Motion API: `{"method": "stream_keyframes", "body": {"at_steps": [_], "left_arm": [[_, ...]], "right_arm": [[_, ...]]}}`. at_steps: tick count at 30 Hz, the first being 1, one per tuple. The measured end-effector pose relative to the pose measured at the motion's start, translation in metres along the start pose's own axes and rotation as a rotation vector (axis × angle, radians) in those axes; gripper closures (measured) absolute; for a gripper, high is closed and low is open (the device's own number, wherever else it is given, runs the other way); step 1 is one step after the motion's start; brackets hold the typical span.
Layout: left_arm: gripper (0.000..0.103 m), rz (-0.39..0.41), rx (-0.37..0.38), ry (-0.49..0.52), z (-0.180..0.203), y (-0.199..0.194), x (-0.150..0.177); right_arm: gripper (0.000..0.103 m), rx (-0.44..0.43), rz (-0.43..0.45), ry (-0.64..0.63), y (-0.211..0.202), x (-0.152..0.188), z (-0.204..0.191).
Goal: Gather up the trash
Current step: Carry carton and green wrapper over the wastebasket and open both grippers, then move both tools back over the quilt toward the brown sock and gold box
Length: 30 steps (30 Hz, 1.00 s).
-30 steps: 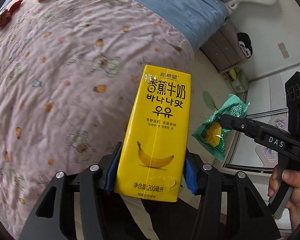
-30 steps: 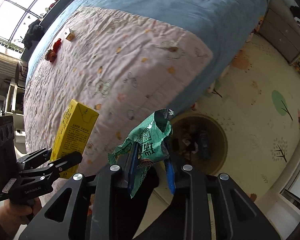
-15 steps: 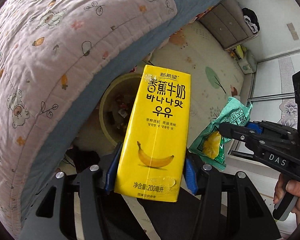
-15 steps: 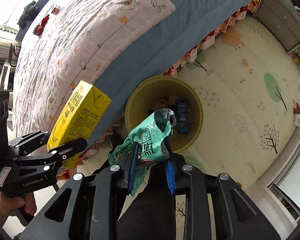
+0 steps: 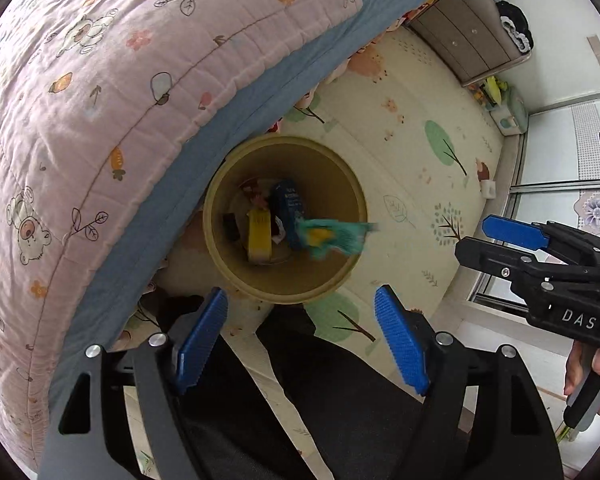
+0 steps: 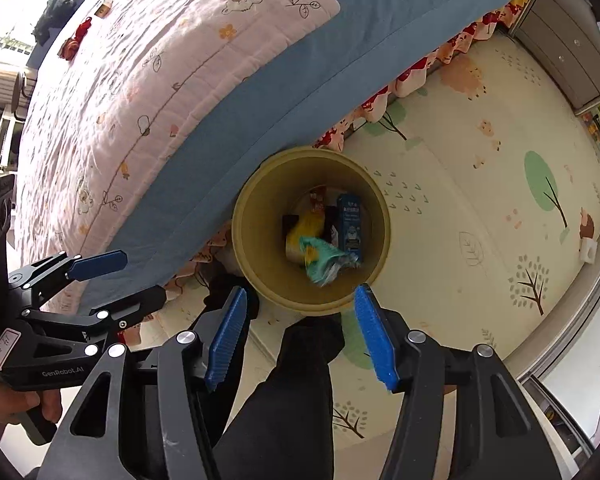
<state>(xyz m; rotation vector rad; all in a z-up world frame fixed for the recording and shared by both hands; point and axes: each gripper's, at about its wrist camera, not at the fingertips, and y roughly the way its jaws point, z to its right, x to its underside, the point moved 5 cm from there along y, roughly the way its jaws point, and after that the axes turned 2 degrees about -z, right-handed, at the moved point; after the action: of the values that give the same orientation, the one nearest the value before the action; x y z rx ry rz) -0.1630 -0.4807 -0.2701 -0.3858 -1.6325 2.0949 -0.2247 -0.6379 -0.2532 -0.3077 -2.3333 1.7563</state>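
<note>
Left gripper (image 5: 300,336): jaws are spread wide and nothing is held between the blue pads (image 5: 400,344); it is seen above the near rim of the bin.
Right gripper (image 6: 300,336): jaws are likewise spread wide and empty; it is seen over the near rim of the bin, beside the left gripper (image 6: 112,276).
Bin (image 5: 220,240): a round tan bin is stood upright on the floor mat (image 5: 420,184), its far-left rim tucked under the edge of the bed (image 5: 140,80). Its mouth is turned up toward both cameras.
Green wrapper (image 5: 332,236): it is shown motion-blurred at the right side of the bin mouth, its long axis lying roughly across the bin, one end reaching past the right rim in the left view. In the right view the wrapper (image 6: 324,260) is seen inside the rim outline, near the near wall. Whether it is touching anything cannot be told.
Yellow carton (image 5: 259,238): it is lain at the bottom of the bin, long axis running from near wall to far wall, left of centre.
Blue carton (image 5: 288,208): it is lain just beside the yellow carton, to its right, long axis roughly parallel.
Other contents: small dark and red scraps are seen at the bottom, too small to be named.
Bed: it is covered with a pink printed quilt (image 6: 160,60) over a blue sheet (image 6: 380,20).
</note>
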Motion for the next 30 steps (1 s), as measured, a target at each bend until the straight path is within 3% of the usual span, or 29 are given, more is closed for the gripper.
{"method": "stream_keyframes", "body": {"at_steps": [10, 30], "left_arm": [[0.027, 0.026, 0.011, -0.002, -0.010, -0.014, -0.007], [0.027, 0.103, 0.071, 0.015, -0.044, -0.064, -0.025]], "right_arm": [[0.048, -0.016, 0.007, 0.030, -0.007, -0.011, -0.006], [0.048, 0.000, 0.031, 0.028, -0.018, -0.034, -0.067]]}}
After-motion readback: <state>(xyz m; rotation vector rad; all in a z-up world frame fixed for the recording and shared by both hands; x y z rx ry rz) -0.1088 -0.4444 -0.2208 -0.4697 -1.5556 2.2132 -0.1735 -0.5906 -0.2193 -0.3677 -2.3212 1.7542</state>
